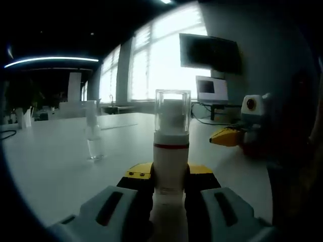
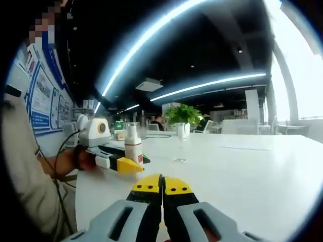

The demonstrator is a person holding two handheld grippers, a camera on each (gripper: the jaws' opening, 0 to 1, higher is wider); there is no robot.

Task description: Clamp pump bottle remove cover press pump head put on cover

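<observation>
A white pump bottle (image 1: 170, 166) with a red band stands upright on the white table (image 1: 60, 166), a clear cover (image 1: 172, 112) over its pump head. My left gripper (image 1: 170, 175) is shut on the bottle's body, one yellow-tipped jaw on each side. In the right gripper view the same bottle (image 2: 133, 147) sits in the left gripper (image 2: 121, 162), held by a person's hand (image 2: 65, 161). My right gripper (image 2: 162, 185) is shut with nothing between its jaws, low over the table and a short way from the bottle. It also shows as the right gripper (image 1: 228, 136) beside the bottle.
A small clear bottle (image 1: 93, 135) stands alone on the table, seen as the clear bottle (image 2: 180, 142) from the other side. A dark monitor (image 1: 209, 50) and a smaller screen (image 1: 212, 89) stand near bright windows. A green plant (image 2: 183, 114) is in the background.
</observation>
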